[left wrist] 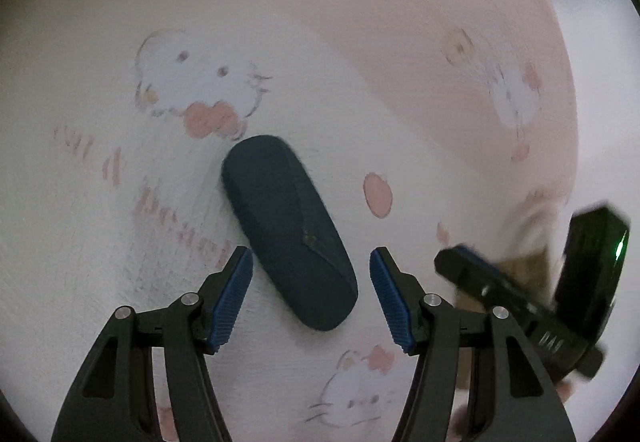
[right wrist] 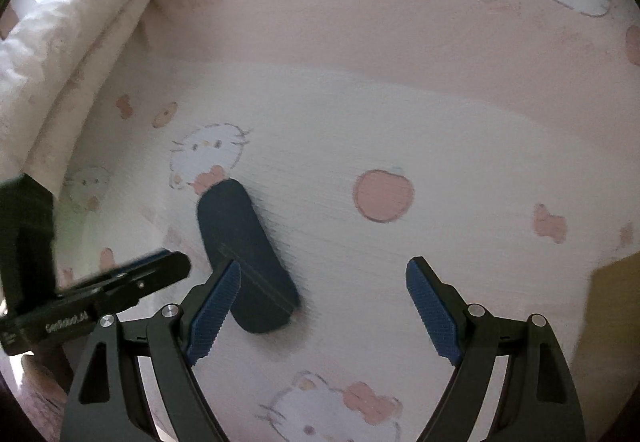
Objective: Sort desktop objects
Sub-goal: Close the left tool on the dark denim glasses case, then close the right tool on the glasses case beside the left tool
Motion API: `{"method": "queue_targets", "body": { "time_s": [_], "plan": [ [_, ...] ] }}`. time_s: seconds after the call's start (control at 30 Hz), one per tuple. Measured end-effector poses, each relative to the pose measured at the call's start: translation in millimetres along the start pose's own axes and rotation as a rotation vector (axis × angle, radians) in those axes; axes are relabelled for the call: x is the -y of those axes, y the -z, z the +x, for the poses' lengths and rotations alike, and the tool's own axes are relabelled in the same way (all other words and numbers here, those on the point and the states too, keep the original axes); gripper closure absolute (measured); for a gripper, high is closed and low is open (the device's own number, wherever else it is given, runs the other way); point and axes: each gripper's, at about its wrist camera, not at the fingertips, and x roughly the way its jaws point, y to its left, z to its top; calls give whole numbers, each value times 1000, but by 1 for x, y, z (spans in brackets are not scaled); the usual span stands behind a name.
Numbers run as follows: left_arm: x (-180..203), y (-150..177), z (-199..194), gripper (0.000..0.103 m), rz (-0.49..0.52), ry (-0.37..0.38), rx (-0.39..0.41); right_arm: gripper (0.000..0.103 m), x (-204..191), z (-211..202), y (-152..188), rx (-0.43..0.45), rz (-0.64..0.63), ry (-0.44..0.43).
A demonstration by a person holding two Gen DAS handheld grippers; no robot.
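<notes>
A dark blue oblong glasses case (left wrist: 288,230) lies slantwise on a pink and white cartoon-cat bedsheet (left wrist: 360,62). My left gripper (left wrist: 311,254) is open, and its blue pads stand on either side of the case's near half without touching it. In the right wrist view the same case (right wrist: 244,254) lies just left of centre. My right gripper (right wrist: 325,264) is open and holds nothing; its left pad overlaps the case's near edge in this view. The black fingers (left wrist: 480,282) of the right gripper show at the left wrist view's right edge.
A folded white quilt (right wrist: 80,22) is bunched at the upper left of the sheet. Something yellow (right wrist: 612,302) juts in at the right edge. A white surface (left wrist: 592,42) lies past the sheet's right border.
</notes>
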Motion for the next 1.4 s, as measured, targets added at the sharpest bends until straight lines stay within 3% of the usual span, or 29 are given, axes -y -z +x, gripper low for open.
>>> {"method": "queue_targets", "body": {
  "time_s": [0.03,0.07,0.13,0.23,0.47,0.5,0.6,0.8,1.0,1.17,1.4],
  "plan": [
    [-5,0,1,43,-28,-2,6,26,-2,2,0,15,8,-2],
    [-10,0,3,54,-45,-7,10,56,-3,4,1,36,16,5],
    [-16,-1,6,64,-67,-3,10,95,-5,13,1,13,43,50],
    [-23,-2,7,64,-110,27,19,95,-3,25,2,-15,102,-19],
    [-25,-6,20,64,-108,37,24,95,-4,45,7,-12,167,-62],
    [-25,-6,23,64,-104,44,16,95,-5,50,8,20,278,-9],
    [-21,-4,32,64,-78,56,-42,95,-7,56,9,35,293,-3],
    [-19,-1,33,64,-76,57,-30,95,-11,66,15,4,296,-24],
    [-3,-9,39,64,69,26,-54,95,-20,62,27,20,319,9],
    [4,-22,48,64,98,77,-72,95,-28,59,37,18,332,25],
    [23,-39,66,64,170,66,-106,94,-32,61,38,24,375,47]
  ]
}}
